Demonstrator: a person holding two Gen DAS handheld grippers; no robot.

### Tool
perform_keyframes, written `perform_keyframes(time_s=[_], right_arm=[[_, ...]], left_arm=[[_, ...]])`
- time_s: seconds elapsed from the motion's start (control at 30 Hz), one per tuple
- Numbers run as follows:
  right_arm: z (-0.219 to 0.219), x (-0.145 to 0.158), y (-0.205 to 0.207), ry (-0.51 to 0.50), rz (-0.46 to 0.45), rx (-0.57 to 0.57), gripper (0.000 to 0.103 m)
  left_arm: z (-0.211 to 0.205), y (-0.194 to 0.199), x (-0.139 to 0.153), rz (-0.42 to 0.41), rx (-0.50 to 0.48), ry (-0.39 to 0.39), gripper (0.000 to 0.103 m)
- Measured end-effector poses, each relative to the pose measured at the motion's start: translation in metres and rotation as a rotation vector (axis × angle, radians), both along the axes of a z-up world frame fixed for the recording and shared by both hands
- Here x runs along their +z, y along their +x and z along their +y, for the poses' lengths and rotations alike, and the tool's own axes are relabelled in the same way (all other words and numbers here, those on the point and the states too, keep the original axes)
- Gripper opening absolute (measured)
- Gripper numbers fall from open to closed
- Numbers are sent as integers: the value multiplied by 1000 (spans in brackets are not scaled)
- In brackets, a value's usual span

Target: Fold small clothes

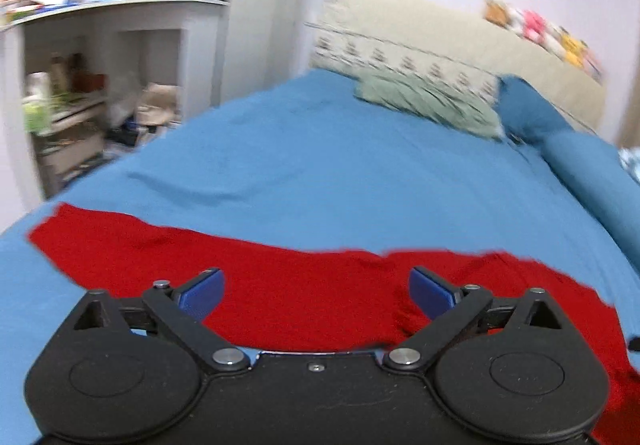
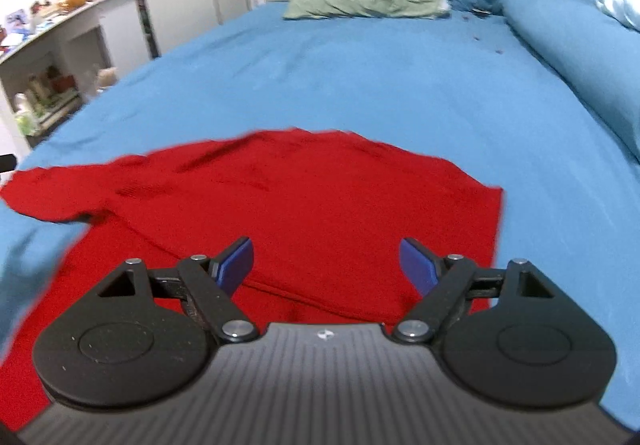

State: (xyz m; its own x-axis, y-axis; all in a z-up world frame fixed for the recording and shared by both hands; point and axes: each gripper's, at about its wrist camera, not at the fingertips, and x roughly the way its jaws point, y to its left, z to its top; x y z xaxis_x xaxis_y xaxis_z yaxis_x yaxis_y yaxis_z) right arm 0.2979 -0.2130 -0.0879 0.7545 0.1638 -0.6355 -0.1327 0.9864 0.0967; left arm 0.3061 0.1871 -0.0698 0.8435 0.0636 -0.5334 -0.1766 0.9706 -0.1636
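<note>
Both claws, left claw (image 1: pixel 316 291) and right claw (image 2: pixel 326 265), gape wide, empty; red garment (image 2: pixel 304 201) near edge hidden beneath them.

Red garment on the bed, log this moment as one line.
red garment spread on blue bed | left gripper open | right gripper open

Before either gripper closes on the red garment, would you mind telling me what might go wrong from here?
1. The red garment lies directly on the blue sheet, so closing fingers may pinch the sheet too.
2. Both the left gripper and right gripper are open over the middle of the cloth, not an edge; a grab here would likely bunch it.
3. One sleeve looks rumpled and may fold unevenly.
</note>
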Motion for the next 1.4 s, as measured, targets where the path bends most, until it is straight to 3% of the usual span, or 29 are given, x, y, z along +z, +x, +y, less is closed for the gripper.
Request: perform_keyframes(time_s=[0.17, 0.43, 0.47, 0.6, 0.63, 0.77, 0.87, 0.9, 0.93, 1.1, 1.27, 1.4], right_arm=[[46, 19, 2, 32, 5, 82, 103], [117, 0, 14, 83, 43, 148, 103], [124, -3, 16, 84, 48, 155, 103], [145, -13, 24, 68, 55, 164, 103], [147, -15, 24, 67, 54, 161, 103], [151, -22, 31, 80, 61, 154, 103], [151, -28, 35, 80, 70, 148, 103], [150, -30, 36, 80, 75, 146, 103], [150, -32, 36, 80, 78, 144, 103], [143, -32, 37, 86, 76, 122, 103], [125, -21, 31, 117, 54, 92, 103], [99, -4, 19, 149, 30, 48, 103]], left_arm=[[64, 5, -7, 26, 130, -65, 101], [159, 11, -54, 84, 307, -185, 97], [166, 14, -60, 93, 315, -189, 95], [188, 25, -80, 141, 334, -197, 68], [190, 27, -85, 146, 335, -193, 67], [192, 34, -91, 119, 319, -134, 62], [195, 46, -93, 123, 323, -74, 31], [198, 49, -94, 124, 332, -63, 10], [199, 51, -94, 126, 335, -66, 5], [186, 55, -81, 123, 331, -6, 3], [148, 52, -41, 40, 271, 62, 3], [62, 49, 8, -87, 73, 176, 3]])
